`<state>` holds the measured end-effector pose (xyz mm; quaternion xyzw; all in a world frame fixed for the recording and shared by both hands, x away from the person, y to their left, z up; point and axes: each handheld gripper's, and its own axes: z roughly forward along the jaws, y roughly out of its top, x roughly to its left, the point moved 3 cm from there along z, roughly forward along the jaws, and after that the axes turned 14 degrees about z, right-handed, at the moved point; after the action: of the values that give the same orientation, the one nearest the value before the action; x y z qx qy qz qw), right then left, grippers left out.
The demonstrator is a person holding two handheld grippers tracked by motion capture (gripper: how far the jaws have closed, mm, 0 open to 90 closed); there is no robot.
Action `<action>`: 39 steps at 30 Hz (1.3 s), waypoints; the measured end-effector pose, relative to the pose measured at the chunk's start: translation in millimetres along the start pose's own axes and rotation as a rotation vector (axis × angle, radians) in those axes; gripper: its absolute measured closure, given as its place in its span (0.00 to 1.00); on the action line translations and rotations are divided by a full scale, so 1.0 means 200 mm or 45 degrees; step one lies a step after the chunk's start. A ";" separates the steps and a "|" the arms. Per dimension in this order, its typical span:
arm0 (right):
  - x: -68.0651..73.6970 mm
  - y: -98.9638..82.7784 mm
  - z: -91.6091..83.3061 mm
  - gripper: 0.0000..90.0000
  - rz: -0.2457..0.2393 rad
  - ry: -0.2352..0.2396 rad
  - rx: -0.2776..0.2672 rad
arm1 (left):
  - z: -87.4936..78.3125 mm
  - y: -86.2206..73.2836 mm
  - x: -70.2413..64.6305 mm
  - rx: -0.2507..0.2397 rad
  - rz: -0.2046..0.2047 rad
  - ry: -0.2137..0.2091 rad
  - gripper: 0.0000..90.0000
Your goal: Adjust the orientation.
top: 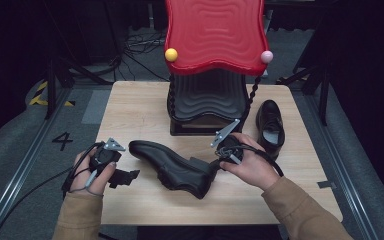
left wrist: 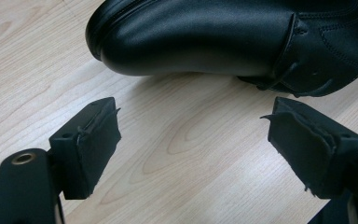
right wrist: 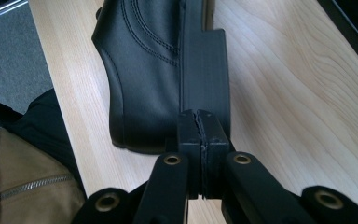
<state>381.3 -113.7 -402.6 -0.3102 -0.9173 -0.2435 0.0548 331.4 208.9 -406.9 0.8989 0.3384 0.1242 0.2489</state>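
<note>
A black leather shoe [top: 172,167] lies on its side in the middle of the wooden table [top: 140,107], toe to the left and heel to the right. My left gripper [top: 125,176] stands open just in front of the toe, with bare wood between its jaws; the toe [left wrist: 200,42] lies a little beyond the pads [left wrist: 93,140]. My right gripper [top: 214,166] is shut with nothing between its jaws. Its tips [right wrist: 200,126] sit right at the shoe's heel block [right wrist: 205,70]; I cannot tell whether they touch it.
A second black shoe [top: 270,125] stands upright at the right of the table. A red wavy panel [top: 215,35] on a black ribbed base [top: 207,100] rises at the back centre, with a yellow ball [top: 171,54] and a pink ball [top: 266,56] at its corners.
</note>
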 end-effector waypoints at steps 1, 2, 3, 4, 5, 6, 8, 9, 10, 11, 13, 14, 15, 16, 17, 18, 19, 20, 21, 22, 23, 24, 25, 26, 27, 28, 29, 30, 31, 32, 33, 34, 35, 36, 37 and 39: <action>0.00 0.01 0.01 1.00 -0.005 -0.001 0.003 | 0.00 0.00 0.00 -0.004 0.004 0.000 0.19; 0.01 0.02 0.02 1.00 -0.010 0.003 0.001 | 0.00 0.00 0.00 -0.002 0.011 0.000 0.19; 0.01 0.02 0.02 1.00 -0.010 0.003 0.001 | 0.00 0.00 0.00 -0.002 0.011 0.000 0.19; 0.01 0.03 0.04 1.00 -0.007 0.000 0.006 | 0.00 0.00 0.00 -0.002 0.010 -0.001 0.19; 0.01 0.03 0.05 1.00 -0.009 -0.003 0.010 | 0.00 0.01 -0.01 -0.004 0.003 -0.003 0.19; 0.01 0.04 0.06 1.00 -0.011 -0.001 0.011 | 0.00 0.01 -0.01 -0.003 0.007 -0.005 0.19; 0.01 0.05 0.07 1.00 -0.014 0.010 0.007 | 0.00 0.01 -0.01 -0.002 0.010 -0.007 0.19; 0.01 0.05 0.09 1.00 -0.015 0.007 0.011 | 0.00 0.01 0.00 -0.001 0.016 -0.005 0.19; 0.00 0.05 0.11 1.00 -0.026 -0.014 0.030 | 0.00 0.01 -0.01 -0.003 0.008 -0.007 0.19; -0.01 0.05 0.11 1.00 -0.008 0.005 0.025 | 0.00 0.01 -0.01 -0.003 0.009 -0.005 0.19; -0.02 0.05 0.12 1.00 0.010 0.023 0.015 | 0.00 0.01 -0.01 -0.002 0.012 -0.007 0.19; -0.02 0.04 0.12 1.00 -0.001 0.021 0.011 | 0.00 0.01 -0.01 -0.002 0.015 -0.007 0.19; -0.02 0.04 0.11 1.00 -0.004 0.017 0.011 | 0.01 0.01 -0.01 0.000 0.021 -0.005 0.19; -0.01 0.04 0.11 1.00 -0.005 0.014 0.011 | 0.01 0.01 -0.01 0.001 0.020 -0.008 0.19; -0.01 0.04 0.12 1.00 -0.006 0.012 0.013 | 0.01 0.02 -0.01 -0.001 0.016 -0.009 0.19; -0.01 0.04 0.12 1.00 -0.009 0.010 0.015 | 0.01 0.02 -0.01 -0.002 0.020 -0.007 0.19; -0.01 0.04 0.12 1.00 -0.007 0.008 0.016 | 0.01 0.02 -0.01 -0.002 0.021 -0.007 0.19; -0.01 0.04 0.12 1.00 -0.008 0.003 0.016 | 0.01 0.02 -0.01 -0.001 0.021 -0.008 0.19; -0.01 0.04 0.12 1.00 -0.009 0.000 0.016 | 0.01 0.02 -0.01 -0.001 0.020 -0.007 0.19; -0.01 0.04 0.12 1.00 -0.013 -0.015 0.018 | 0.01 0.02 -0.01 -0.002 0.019 -0.008 0.19; 0.00 0.04 0.12 1.00 -0.016 -0.022 0.016 | 0.01 0.01 -0.01 -0.003 0.020 -0.007 0.19; 0.00 0.04 0.12 1.00 -0.016 -0.022 0.016 | 0.01 0.01 -0.01 -0.003 0.020 -0.007 0.19; 0.00 0.05 0.12 1.00 -0.022 -0.037 0.017 | 0.01 0.01 -0.01 -0.002 0.021 -0.010 0.19; 0.00 0.05 0.11 1.00 -0.029 -0.049 0.020 | 0.00 0.01 -0.01 0.000 0.016 -0.013 0.19; 0.00 0.05 0.11 1.00 -0.034 -0.063 0.018 | 0.00 0.01 -0.01 -0.001 0.016 -0.012 0.19; 0.00 0.05 0.11 1.00 -0.033 -0.072 0.019 | 0.00 0.01 -0.01 -0.003 0.020 -0.010 0.19; 0.00 0.05 0.11 1.00 -0.033 -0.072 0.019 | 0.00 0.01 -0.01 -0.003 0.020 -0.010 0.19; -0.01 0.06 0.11 1.00 -0.035 -0.076 0.016 | 0.00 0.01 -0.01 -0.007 0.013 -0.013 0.19; -0.02 0.06 0.11 1.00 -0.027 -0.079 0.015 | 0.00 0.01 -0.01 -0.007 0.011 -0.012 0.19; -0.03 0.07 0.10 1.00 -0.028 -0.084 0.010 | 0.00 0.01 -0.01 -0.007 0.010 -0.012 0.19; -0.04 0.07 0.10 1.00 -0.030 -0.097 0.004 | 0.00 0.01 -0.01 -0.006 0.009 -0.013 0.19; -0.05 0.08 0.10 1.00 -0.030 -0.124 -0.008 | 0.00 0.01 -0.01 -0.004 0.009 -0.013 0.19; -0.07 0.08 0.09 1.00 -0.039 -0.182 -0.029 | 0.01 0.01 -0.01 -0.002 0.008 -0.014 0.19; -0.09 0.09 0.10 1.00 -0.051 -0.246 -0.053 | 0.01 0.01 0.00 -0.001 0.008 -0.014 0.19; -0.10 0.09 0.10 1.00 -0.059 -0.279 -0.060 | 0.01 0.00 0.00 -0.002 0.008 -0.014 0.19; -0.13 0.10 0.11 1.00 -0.067 -0.318 -0.058 | 0.00 0.00 0.00 -0.004 0.012 -0.013 0.19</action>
<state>415.0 -103.3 -419.9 -0.3151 -0.9190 -0.2252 -0.0733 332.0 207.8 -407.3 0.9008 0.3326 0.1213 0.2515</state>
